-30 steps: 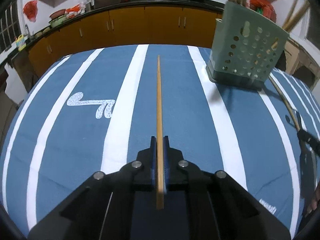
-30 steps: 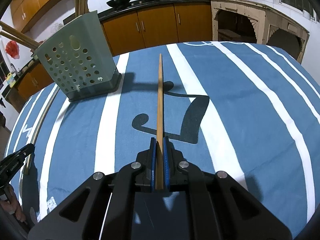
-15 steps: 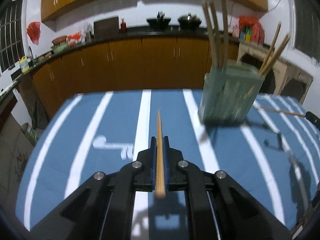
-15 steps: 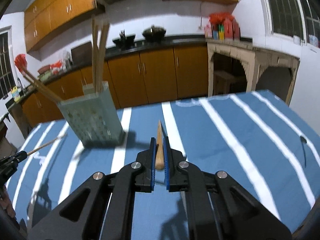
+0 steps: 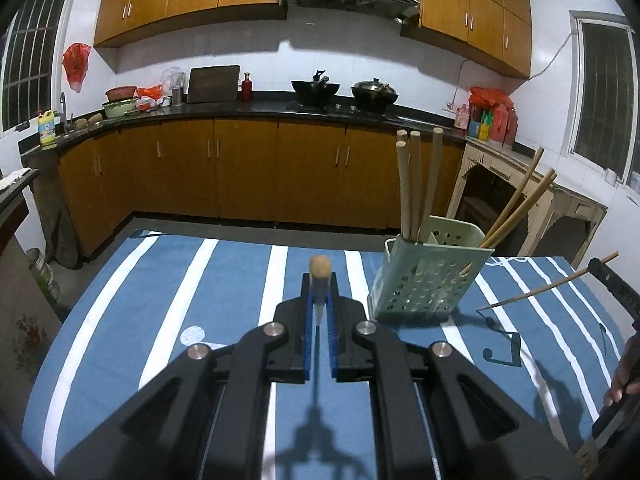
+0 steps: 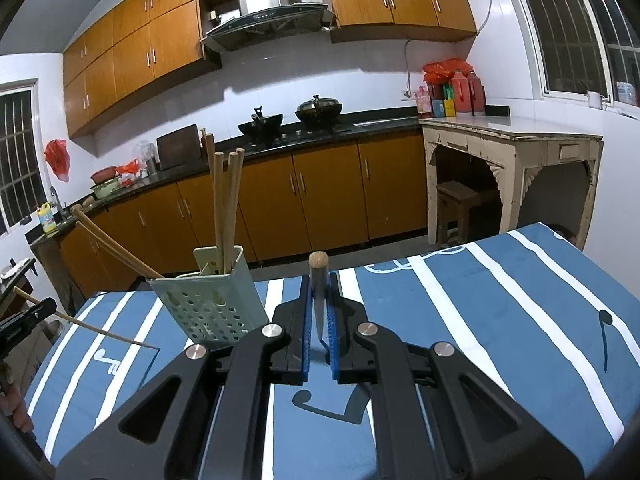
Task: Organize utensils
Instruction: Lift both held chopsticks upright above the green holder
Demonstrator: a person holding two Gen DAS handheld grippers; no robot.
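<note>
A pale green perforated utensil holder point(image 5: 424, 280) stands on the blue striped tablecloth and holds several wooden chopsticks point(image 5: 416, 184). It also shows in the right wrist view point(image 6: 208, 304). My left gripper point(image 5: 320, 304) is shut on a wooden chopstick point(image 5: 320, 266) seen end-on, raised above the table left of the holder. My right gripper point(image 6: 319, 304) is shut on another chopstick point(image 6: 319, 264), also seen end-on, right of the holder. The right gripper's chopstick point(image 5: 548, 286) shows from the side in the left wrist view, and the left gripper's chopstick point(image 6: 84, 326) in the right wrist view.
The table has a blue cloth with white stripes point(image 5: 168, 304). Brown kitchen cabinets point(image 5: 240, 168) and a counter with woks point(image 5: 316, 88) line the far wall. A cream side table point(image 6: 508, 168) stands at the right. The table's far edge point(image 5: 248, 240) drops to the floor.
Both grippers have lifted and tilted up from low over the table, each still holding its chopstick. The chopsticks now point toward the cameras, and the holder appears farther away and lower.
</note>
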